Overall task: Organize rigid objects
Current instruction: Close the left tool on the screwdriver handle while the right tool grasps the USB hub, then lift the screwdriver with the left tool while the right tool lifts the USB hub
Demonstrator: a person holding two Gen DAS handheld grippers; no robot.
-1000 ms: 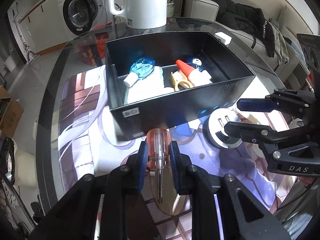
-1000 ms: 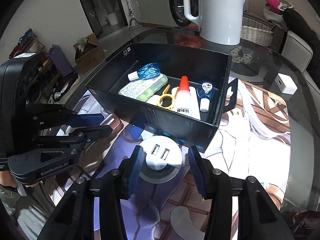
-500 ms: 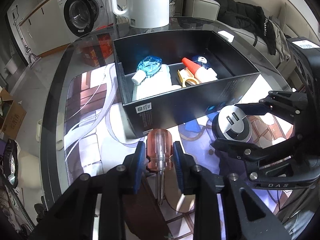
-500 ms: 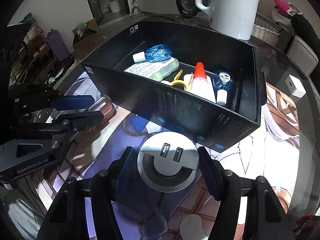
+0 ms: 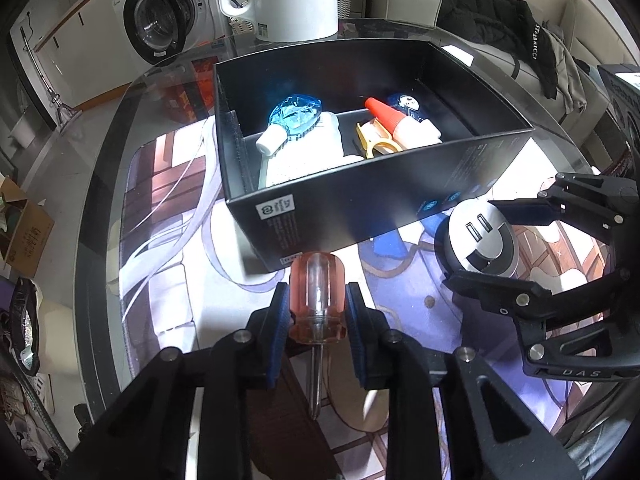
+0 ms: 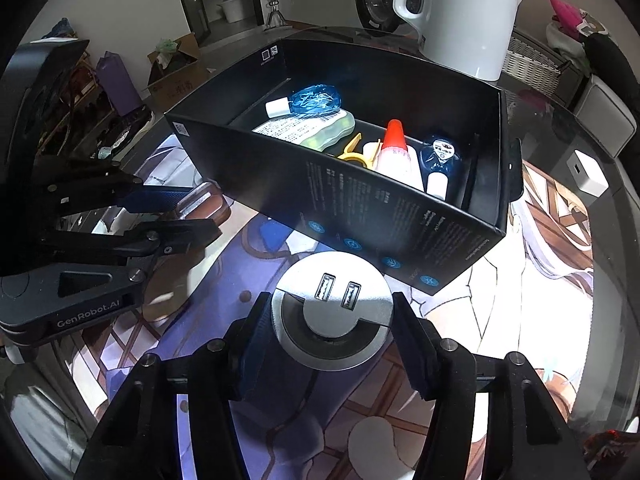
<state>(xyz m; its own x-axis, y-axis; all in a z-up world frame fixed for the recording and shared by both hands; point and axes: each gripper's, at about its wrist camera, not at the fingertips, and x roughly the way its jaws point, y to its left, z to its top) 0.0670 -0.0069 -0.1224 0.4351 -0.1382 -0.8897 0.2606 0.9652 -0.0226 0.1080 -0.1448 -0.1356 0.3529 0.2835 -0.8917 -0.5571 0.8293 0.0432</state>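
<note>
Both loaded: left gripper point(image 5: 316, 312) clamping stubby screwdriver point(image 5: 317, 300), shaft pointing back, right gripper point(image 6: 330, 320) closing round USB hub point(image 6: 331, 312), black box point(image 5: 360, 196) just ahead, mid-table.

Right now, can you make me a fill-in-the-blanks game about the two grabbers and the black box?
1. The left gripper has its jaws on the orange handle of a ____.
2. The silver USB hub between the right gripper's jaws has ____ ports on top.
3. The glue bottle in the black box has a cap coloured ____.
4. Behind the box stands a white ____.

Missing words: screwdriver; two; red; kettle
</note>
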